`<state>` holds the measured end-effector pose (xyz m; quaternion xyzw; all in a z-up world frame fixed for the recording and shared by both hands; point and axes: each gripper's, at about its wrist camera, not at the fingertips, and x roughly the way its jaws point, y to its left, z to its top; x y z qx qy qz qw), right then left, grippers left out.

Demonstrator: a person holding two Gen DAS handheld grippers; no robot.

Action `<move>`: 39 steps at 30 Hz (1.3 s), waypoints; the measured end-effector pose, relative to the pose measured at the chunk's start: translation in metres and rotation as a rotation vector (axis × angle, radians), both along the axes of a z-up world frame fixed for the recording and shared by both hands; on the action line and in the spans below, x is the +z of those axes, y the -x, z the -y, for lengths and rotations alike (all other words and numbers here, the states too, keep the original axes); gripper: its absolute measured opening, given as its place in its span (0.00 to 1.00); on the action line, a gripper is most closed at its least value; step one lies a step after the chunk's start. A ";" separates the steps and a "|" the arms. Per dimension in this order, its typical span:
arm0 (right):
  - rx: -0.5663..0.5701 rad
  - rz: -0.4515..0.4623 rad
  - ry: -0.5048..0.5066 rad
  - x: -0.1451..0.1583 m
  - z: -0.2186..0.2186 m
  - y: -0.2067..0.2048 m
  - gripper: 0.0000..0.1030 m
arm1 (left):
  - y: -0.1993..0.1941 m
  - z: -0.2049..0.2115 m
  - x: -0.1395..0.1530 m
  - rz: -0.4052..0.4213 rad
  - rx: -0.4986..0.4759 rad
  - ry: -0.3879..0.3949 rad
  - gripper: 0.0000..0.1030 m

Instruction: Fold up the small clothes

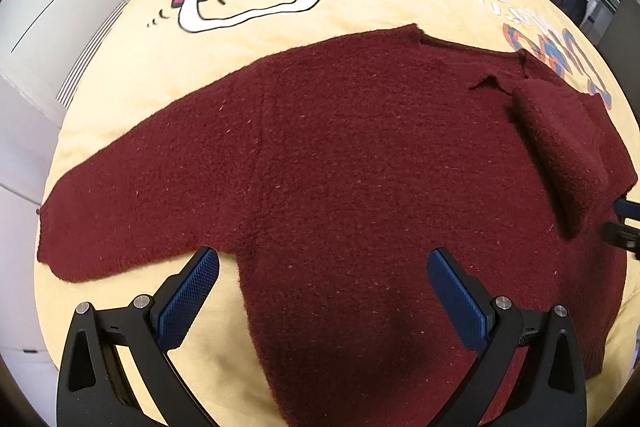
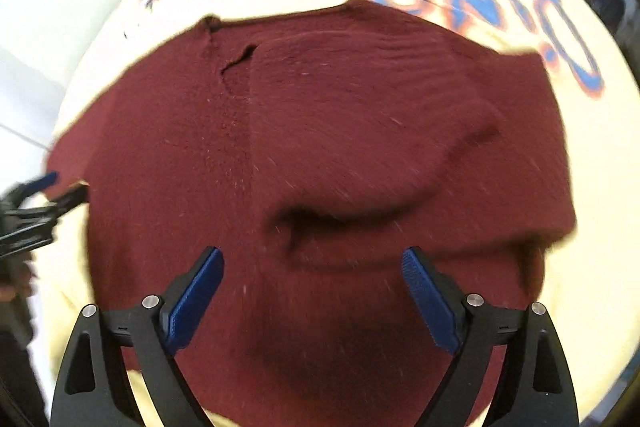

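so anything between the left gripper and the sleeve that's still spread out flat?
Nothing visible. The open left gripper hangs over the dark red knitted sweater, and its flat sleeve lies uncovered on the yellow printed cloth. The other sleeve is already folded in.

Both wrist views steeply down, sweater (image 1: 340,155) shared.
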<state>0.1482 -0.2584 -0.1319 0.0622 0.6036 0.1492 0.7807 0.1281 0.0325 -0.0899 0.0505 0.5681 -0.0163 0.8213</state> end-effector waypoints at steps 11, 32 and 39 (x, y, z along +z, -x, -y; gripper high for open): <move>-0.294 -0.024 0.109 -0.024 0.124 0.012 0.89 | -0.017 0.113 0.016 0.039 -0.246 0.049 0.99; -0.338 -0.078 -0.019 -0.053 0.150 0.016 0.89 | -0.046 0.301 -0.067 -0.115 -0.713 -0.209 0.85; -0.339 -0.091 -0.015 -0.058 0.153 0.018 0.89 | -0.082 0.297 -0.071 -0.116 -0.636 -0.208 0.11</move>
